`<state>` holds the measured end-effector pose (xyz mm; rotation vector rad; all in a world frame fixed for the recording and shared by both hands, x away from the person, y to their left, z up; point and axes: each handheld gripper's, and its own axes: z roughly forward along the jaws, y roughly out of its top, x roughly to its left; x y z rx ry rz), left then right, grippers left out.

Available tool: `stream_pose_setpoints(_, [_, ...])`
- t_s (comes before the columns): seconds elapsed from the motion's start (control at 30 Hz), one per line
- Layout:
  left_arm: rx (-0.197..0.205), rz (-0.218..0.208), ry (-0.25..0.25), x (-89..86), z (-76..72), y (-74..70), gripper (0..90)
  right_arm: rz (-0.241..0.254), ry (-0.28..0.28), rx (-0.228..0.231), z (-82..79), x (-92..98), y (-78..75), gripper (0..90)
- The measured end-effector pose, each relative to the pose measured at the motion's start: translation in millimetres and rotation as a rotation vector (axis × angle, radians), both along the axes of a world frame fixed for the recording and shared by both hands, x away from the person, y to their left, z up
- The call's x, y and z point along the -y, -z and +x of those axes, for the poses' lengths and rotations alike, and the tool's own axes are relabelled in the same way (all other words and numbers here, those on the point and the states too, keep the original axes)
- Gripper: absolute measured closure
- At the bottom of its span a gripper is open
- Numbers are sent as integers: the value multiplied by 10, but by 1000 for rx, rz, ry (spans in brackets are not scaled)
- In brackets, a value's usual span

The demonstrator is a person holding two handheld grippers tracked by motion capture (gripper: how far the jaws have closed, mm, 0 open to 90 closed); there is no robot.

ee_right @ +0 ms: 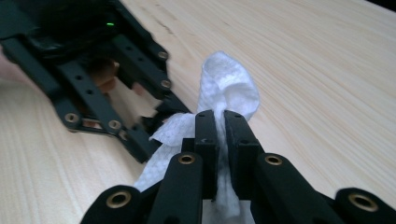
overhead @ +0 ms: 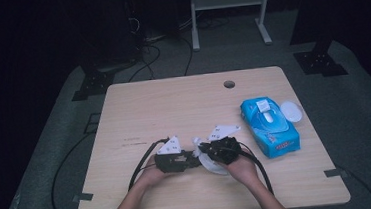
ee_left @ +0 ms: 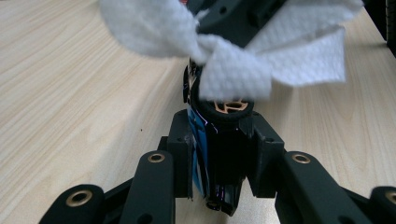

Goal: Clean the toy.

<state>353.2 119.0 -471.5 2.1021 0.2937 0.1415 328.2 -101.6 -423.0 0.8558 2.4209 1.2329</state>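
Observation:
My left gripper (ee_left: 222, 135) is shut on a small dark glossy object (ee_left: 225, 158) that has a blue strip down one side and a black round end with gold spokes. A white wipe (ee_left: 233, 70) is draped over that end. Along my right gripper (ee_right: 220, 126), the jaws are shut on the wipe (ee_right: 229, 88), which bunches above the tips and hangs below them. From above, the left gripper (overhead: 194, 159) and right gripper (overhead: 201, 151) meet tip to tip near the table's front, with the wipe (overhead: 213, 166) under them. The object itself is hidden there.
A blue pack of wipes (overhead: 270, 125) lies at the right of the wooden table (overhead: 173, 105), with a white round lid (overhead: 291, 111) beside it. A cable hole (overhead: 229, 84) is at the back. Cables trail from both grippers off the front edge.

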Motion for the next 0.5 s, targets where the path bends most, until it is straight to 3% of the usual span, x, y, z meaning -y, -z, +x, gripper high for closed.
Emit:
stream_pose_setpoints(0.13, [6, 10, 4, -11, -5, -9, 671, -24, -21, 35, -56, -79, 5, 841])
stream_pose_setpoints(0.2, [0, 7, 0, -19, -3, -5, 671, -23, -27, 23, -56, -45, 1, 840])
stream_pose_setpoints(0.27, [-4, 2, 1, -22, 2, -1, 672, -46, -4, 35, -40, 74, 3, 841])
stream_pose_setpoints(0.37, [-7, 2, 4, -20, 7, -1, 671, -24, 47, 15, -19, 250, -4, 841])
stream_pose_setpoints(0.5, [-12, 4, 3, -15, 11, -1, 671, -15, 46, 10, -35, 232, -7, 841])
